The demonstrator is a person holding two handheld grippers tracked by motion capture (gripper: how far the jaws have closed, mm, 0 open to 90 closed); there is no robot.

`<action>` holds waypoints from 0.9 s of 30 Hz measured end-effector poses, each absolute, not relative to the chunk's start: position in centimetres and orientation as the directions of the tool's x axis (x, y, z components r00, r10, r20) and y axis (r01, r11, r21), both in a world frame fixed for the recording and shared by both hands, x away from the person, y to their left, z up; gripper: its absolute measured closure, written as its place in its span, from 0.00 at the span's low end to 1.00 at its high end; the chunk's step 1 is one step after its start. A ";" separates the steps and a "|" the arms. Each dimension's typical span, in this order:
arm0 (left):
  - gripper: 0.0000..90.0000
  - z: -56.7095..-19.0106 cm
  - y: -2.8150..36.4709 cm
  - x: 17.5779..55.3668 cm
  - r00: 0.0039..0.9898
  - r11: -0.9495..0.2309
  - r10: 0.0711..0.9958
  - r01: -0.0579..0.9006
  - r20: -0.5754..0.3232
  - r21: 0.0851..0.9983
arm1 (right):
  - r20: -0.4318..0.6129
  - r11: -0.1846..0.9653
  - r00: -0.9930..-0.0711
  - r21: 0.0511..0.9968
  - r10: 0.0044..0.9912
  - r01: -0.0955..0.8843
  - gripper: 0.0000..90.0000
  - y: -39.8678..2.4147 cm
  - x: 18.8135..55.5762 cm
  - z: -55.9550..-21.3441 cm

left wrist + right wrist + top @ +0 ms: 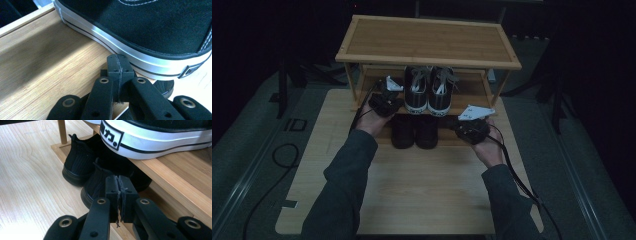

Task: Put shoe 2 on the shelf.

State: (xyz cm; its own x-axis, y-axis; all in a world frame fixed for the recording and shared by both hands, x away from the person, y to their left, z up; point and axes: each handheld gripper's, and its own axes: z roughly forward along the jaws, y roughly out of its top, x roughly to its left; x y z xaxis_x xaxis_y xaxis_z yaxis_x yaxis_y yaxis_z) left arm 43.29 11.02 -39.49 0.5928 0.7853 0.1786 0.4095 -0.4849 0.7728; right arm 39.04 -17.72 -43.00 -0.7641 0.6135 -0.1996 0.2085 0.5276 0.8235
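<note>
On the rack's middle shelf [467, 97], left gripper [117, 65] sits clenched, empty, beside the left sneaker [416, 90]. Right gripper [119, 185], also clenched empty, is near the black shoes [414, 131]. Best to open jaws wide before grabbing heels.

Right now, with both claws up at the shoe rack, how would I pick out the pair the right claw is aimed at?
Find the bamboo shoe rack at the table's far edge. On its lowest shelf, below the white-soled canvas sneakers, stand the black knit shoes, heels towards you. They alone are black all over, soles included, with no laces showing.

The rack's middle shelf [472, 92] hides the toes of the black shoes [414, 131]; the sneaker [150, 32] runs past the frame's edge.
</note>
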 end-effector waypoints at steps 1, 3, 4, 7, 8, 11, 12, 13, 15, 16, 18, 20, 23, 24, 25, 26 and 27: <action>1.00 -39.5 11.0 43.3 0.595 -0.484 0.784 0.407 0.178 0.775 | -0.199 0.528 -0.764 0.823 0.614 0.209 0.96 -17.7 39.0 -43.0; 1.00 -39.5 11.0 43.3 0.598 -0.489 0.780 0.400 0.183 0.775 | -0.198 0.527 -0.765 0.824 0.613 0.209 0.96 -17.7 39.0 -43.0; 1.00 -39.5 11.0 43.3 0.599 -0.489 0.780 0.400 0.183 0.775 | -0.197 0.525 -0.765 0.825 0.614 0.209 0.96 -17.7 39.0 -43.0; 1.00 -39.5 11.1 43.3 0.601 -0.485 0.779 0.401 0.176 0.777 | -0.194 0.523 -0.765 0.826 0.614 0.211 0.96 -17.7 39.0 -43.1; 1.00 -39.5 11.1 43.3 0.602 -0.485 0.779 0.401 0.175 0.778 | -0.193 0.523 -0.765 0.825 0.614 0.212 0.96 -17.7 39.0 -43.1; 1.00 -39.5 11.1 43.3 0.603 -0.478 0.780 0.403 0.166 0.781 | -0.194 0.527 -0.765 0.823 0.614 0.213 0.96 -17.6 39.0 -43.1; 1.00 -39.6 11.2 43.3 0.602 -0.474 0.782 0.404 0.163 0.782 | -0.193 0.526 -0.765 0.823 0.614 0.214 0.97 -17.6 39.0 -43.1; 1.00 -39.6 11.2 43.3 0.603 -0.475 0.781 0.405 0.162 0.781 | -0.193 0.524 -0.766 0.825 0.613 0.212 0.97 -17.7 39.0 -43.2; 1.00 -39.6 11.2 43.3 0.602 -0.472 0.782 0.405 0.159 0.783 | -0.191 0.525 -0.766 0.824 0.614 0.215 0.97 -17.8 39.0 -43.3; 1.00 -39.6 11.2 43.3 0.602 -0.472 0.782 0.405 0.160 0.783 | -0.189 0.525 -0.765 0.823 0.616 0.219 0.97 -17.9 39.0 -43.4; 1.00 -39.6 11.2 43.3 0.603 -0.472 0.782 0.404 0.160 0.783 | -0.182 0.522 -0.762 0.822 0.621 0.229 0.97 -18.2 39.0 -43.8; 1.00 -39.6 11.2 43.3 0.603 -0.472 0.781 0.403 0.161 0.784 | -0.176 0.521 -0.761 0.820 0.625 0.238 0.97 -18.4 39.0 -44.0; 0.99 -39.5 11.3 43.3 0.604 -0.475 0.780 0.400 0.165 0.783 | -0.174 0.521 -0.760 0.819 0.626 0.241 0.97 -18.7 39.0 -44.2; 0.98 -39.5 11.4 43.3 0.603 -0.475 0.780 0.402 0.164 0.783 | -0.174 0.520 -0.760 0.819 0.627 0.242 0.97 -18.8 39.0 -44.2; 0.98 -39.5 11.4 43.3 0.602 -0.474 0.781 0.402 0.164 0.783 | -0.174 0.519 -0.760 0.820 0.627 0.241 0.97 -18.8 39.0 -44.3; 0.98 -39.5 11.5 43.3 0.603 -0.477 0.780 0.401 0.167 0.782 | -0.174 0.521 -0.759 0.818 0.627 0.243 0.97 -18.9 39.0 -44.3; 0.98 -39.5 11.5 43.3 0.601 -0.476 0.781 0.401 0.167 0.783 | -0.173 0.523 -0.760 0.816 0.627 0.245 0.97 -19.0 39.0 -44.3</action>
